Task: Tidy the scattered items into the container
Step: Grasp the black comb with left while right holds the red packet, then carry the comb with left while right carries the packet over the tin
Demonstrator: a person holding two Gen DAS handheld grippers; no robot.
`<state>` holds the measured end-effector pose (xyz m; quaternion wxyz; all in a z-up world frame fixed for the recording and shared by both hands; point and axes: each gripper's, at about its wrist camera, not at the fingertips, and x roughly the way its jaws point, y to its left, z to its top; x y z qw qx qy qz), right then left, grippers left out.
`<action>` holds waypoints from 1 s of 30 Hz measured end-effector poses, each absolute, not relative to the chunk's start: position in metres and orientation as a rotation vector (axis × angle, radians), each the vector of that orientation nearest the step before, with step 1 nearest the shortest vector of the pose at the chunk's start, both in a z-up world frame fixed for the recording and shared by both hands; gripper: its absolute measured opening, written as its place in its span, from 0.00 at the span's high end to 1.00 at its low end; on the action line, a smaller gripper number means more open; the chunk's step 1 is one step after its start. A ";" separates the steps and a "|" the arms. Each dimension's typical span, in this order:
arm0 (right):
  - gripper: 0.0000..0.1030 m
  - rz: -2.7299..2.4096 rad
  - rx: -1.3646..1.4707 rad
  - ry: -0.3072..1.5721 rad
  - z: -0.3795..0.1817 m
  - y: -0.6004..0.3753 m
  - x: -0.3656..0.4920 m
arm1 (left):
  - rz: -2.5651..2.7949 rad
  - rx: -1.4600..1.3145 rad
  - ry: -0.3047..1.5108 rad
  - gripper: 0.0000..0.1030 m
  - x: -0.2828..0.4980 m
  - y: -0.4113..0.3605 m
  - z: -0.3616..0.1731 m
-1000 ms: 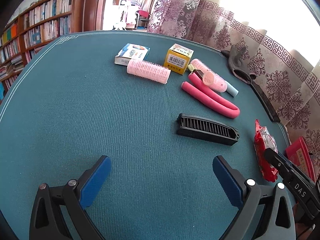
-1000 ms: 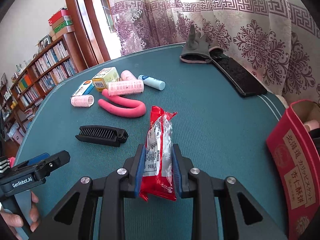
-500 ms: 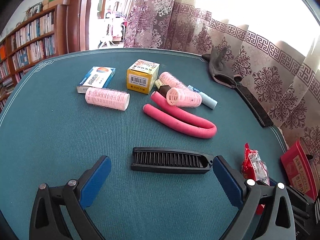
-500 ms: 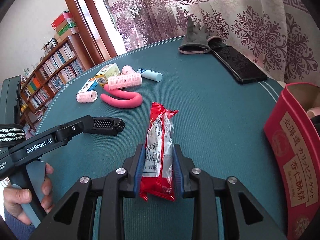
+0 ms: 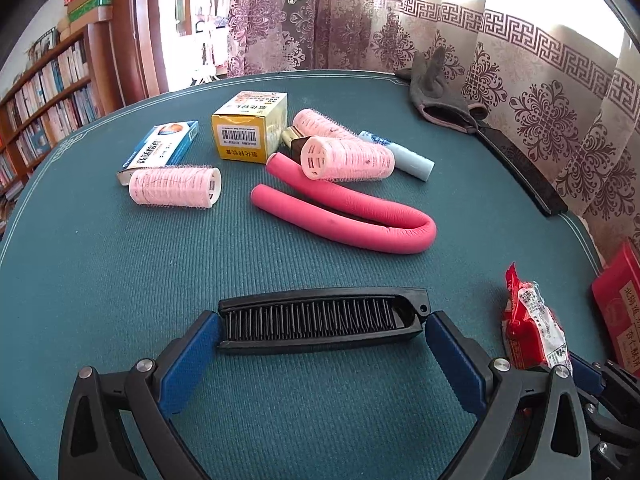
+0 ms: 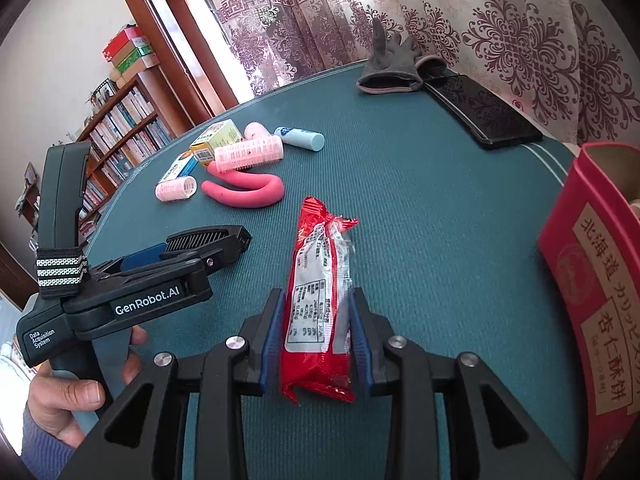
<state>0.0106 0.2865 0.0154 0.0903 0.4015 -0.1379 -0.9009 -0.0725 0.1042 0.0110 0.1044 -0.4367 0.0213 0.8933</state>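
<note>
A black folding comb [image 5: 320, 320] lies crosswise on the green table. My left gripper [image 5: 322, 340] is open and straddles it, one blue pad near each end; in the right wrist view the same gripper [image 6: 188, 252] sits over the comb [image 6: 208, 236]. A red snack packet [image 6: 320, 280] lies on the table between the pads of my right gripper [image 6: 316, 332], whose jaws are opening, with the pads just off the wrapper. The red tin container [image 6: 592, 280] stands open-topped at the right. The left wrist view shows the packet [image 5: 532, 328] and the tin [image 5: 620, 312] at its right edge.
Beyond the comb lie two pink hair rollers [image 5: 176, 188] [image 5: 348, 158], a bent pink foam curler [image 5: 352, 216], a yellow box [image 5: 248, 132], a blue-and-white box [image 5: 160, 148] and a pale blue tube [image 5: 404, 156]. A grey glove [image 6: 388, 68] and a black slab [image 6: 484, 116] lie by the curtain.
My left gripper has come forward to the comb, which now sits between its pads. The right gripper's jaws have widened around the red packet.
</note>
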 end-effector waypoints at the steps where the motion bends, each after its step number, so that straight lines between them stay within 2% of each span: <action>1: 0.65 -2.677 1.195 -0.408 0.015 0.286 0.010 | 2.634 -1.292 0.096 0.01 -0.073 0.107 0.010; 6: 0.59 -2.684 1.200 -0.385 0.017 0.284 0.011 | 2.637 -1.300 0.129 0.01 -0.077 0.109 0.009; 11: 0.42 -2.713 1.197 -0.376 0.022 0.286 0.012 | 2.634 -1.284 0.103 0.01 -0.074 0.105 0.010; 22: 0.41 -2.721 1.232 -0.291 0.020 0.278 -0.003 | 2.672 -1.228 0.061 0.01 -0.051 0.089 0.028; 24: 0.43 -2.735 1.236 -0.255 0.019 0.275 -0.005 | 2.675 -1.219 0.055 0.01 -0.046 0.086 0.031; 25: 0.60 -2.734 1.239 -0.246 0.019 0.274 -0.005 | 2.676 -1.214 0.052 0.01 -0.043 0.085 0.033; 26: 0.68 -2.727 1.239 -0.246 0.019 0.274 -0.005 | 2.677 -1.209 0.049 0.01 -0.041 0.084 0.034; 30: 0.70 -2.734 1.224 -0.267 0.022 0.275 0.001 | 2.670 -1.184 0.051 0.01 -0.031 0.085 0.042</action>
